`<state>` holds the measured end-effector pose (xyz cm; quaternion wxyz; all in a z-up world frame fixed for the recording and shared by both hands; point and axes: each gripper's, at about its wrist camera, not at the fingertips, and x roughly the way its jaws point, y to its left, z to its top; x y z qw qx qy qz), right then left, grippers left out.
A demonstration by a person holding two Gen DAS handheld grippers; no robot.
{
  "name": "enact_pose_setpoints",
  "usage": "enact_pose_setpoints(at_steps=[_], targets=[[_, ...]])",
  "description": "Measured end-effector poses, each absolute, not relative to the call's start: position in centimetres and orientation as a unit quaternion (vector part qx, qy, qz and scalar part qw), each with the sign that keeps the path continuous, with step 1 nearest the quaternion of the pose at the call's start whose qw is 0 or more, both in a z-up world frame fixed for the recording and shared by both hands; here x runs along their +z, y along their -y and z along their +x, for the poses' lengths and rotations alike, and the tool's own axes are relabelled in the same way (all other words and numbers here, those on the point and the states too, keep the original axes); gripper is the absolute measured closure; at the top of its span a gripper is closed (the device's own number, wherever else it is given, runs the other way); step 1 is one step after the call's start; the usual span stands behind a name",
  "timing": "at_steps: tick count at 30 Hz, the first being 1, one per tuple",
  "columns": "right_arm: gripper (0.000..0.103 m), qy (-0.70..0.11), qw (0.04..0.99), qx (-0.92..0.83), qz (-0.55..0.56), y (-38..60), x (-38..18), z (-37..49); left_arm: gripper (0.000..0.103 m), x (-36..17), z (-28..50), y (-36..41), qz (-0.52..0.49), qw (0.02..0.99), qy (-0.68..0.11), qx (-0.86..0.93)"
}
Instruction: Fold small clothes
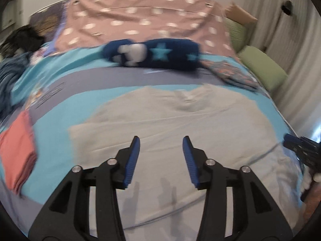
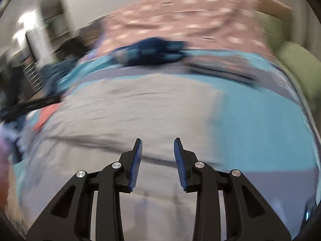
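- One pale grey garment lies spread flat on the bed, filling the centre and lower half of the left wrist view; its neckline sits at the far edge, toward the top of the frame, so its long axis runs from the bottom of the picture upward.
- Both grippers hang over that garment: the left gripper has its blue pads spread with only cloth showing behind the gap, nothing pinched; the right gripper is likewise parted, a little narrower, and empty.
- At the right edge of the left wrist view the right gripper shows again, held by a gloved hand.
- Beneath the garment is a turquoise and grey striped bedcover.
- A folded coral-pink cloth lies at the left edge, apart from the garment.
- Farther up are a dark blue starred roll, a patterned folded piece, a dotted pink sheet and green cushions.
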<state>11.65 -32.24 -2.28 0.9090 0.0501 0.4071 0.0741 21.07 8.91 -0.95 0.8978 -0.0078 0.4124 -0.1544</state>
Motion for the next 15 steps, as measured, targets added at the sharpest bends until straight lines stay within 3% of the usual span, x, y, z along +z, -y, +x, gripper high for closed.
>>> enact_pose_setpoints(at_steps=[7,11,15], targets=[[0.067,-0.438,0.887,0.091,0.115,37.0,-6.8,11.6,0.052,0.0,24.5,5.4,0.041,0.872,-0.423,-0.244],[0.056,-0.423,0.889,0.116,0.130,37.2,-7.5,11.3,0.044,-1.1,26.7,14.7,0.109,0.853,-0.435,-0.267],[0.051,-0.413,0.883,0.143,0.172,37.9,-7.9,11.6,0.043,-3.5,28.2,22.2,0.175,0.838,-0.443,-0.266]])
